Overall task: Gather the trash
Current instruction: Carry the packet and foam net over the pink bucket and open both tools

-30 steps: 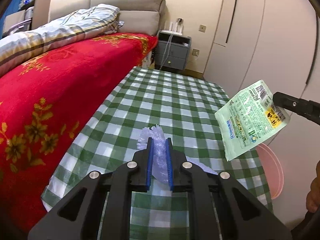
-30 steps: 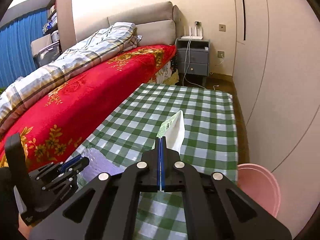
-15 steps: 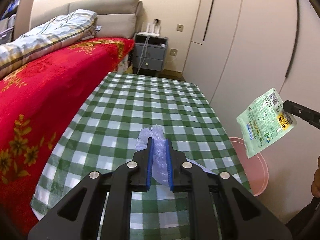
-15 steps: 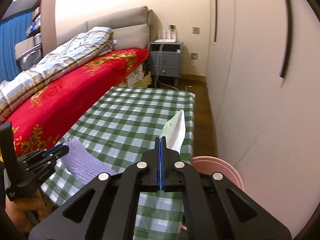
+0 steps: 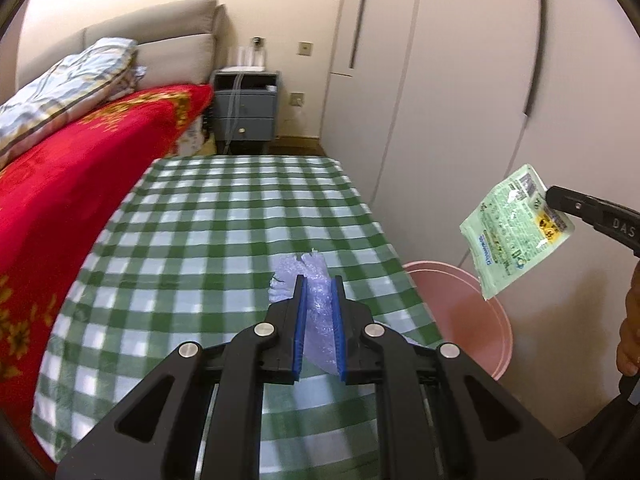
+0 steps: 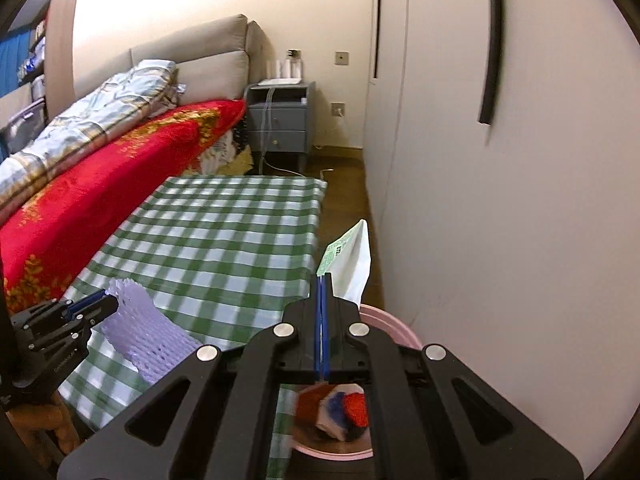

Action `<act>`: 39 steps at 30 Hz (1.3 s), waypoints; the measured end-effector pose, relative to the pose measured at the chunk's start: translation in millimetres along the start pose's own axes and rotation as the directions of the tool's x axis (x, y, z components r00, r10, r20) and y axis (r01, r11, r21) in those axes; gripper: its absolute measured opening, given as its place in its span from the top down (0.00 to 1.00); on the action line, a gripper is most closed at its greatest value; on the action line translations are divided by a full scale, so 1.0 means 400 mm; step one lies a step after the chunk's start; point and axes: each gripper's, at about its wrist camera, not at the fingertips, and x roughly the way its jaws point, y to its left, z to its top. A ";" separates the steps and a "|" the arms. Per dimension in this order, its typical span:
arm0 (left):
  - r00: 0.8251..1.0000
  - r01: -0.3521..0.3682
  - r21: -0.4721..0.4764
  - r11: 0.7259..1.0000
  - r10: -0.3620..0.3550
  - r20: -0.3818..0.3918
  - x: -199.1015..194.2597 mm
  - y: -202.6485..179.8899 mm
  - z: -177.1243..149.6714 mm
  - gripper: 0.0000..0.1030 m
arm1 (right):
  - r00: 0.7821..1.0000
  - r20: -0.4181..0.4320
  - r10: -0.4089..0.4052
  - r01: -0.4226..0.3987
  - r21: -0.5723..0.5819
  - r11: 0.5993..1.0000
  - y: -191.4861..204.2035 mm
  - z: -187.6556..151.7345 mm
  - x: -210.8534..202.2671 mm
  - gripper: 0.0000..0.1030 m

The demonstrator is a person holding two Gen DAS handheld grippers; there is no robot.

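Above the near end of a table covered with a green-and-white checked cloth (image 5: 224,240), a piece of pale purple foam netting (image 5: 316,312) is gripped between the blue pads of the left gripper (image 5: 319,292), whose jaws are drawn in to a narrow gap filled by the netting. In the right wrist view the same netting (image 6: 148,336) is seen hanging from that gripper (image 6: 105,300), clear of the cloth. A pale green printed sachet (image 5: 514,232) is pinched by one corner in the right gripper (image 6: 322,280), the jaws of which are pressed fully together on the thin packet (image 6: 352,260). The sachet is held in the air just above a pink bucket (image 5: 476,312) that stands on the floor beside the table, near a white wardrobe (image 5: 460,100). Crumpled red, white and blue rubbish (image 6: 340,408) is seen lying inside the bucket (image 6: 394,324). A bed with a red blanket (image 5: 72,168) is seen along the far side of the table.
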 end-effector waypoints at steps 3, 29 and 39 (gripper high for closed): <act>1.000 0.028 0.036 0.999 -0.028 0.003 0.027 -0.049 0.011 0.88 | 1.000 -0.003 -0.016 0.016 0.021 1.000 -0.034 -0.001 0.009 1.00; 0.960 0.269 0.158 0.950 -0.252 -0.119 0.344 -0.310 0.017 0.80 | 0.988 -0.100 -0.121 0.128 0.069 0.989 -0.161 -0.033 0.119 0.97; 0.960 0.277 0.123 0.953 -0.268 -0.082 0.262 -0.264 0.050 0.66 | 0.987 -0.084 -0.138 0.145 0.084 0.986 -0.162 -0.034 0.104 0.69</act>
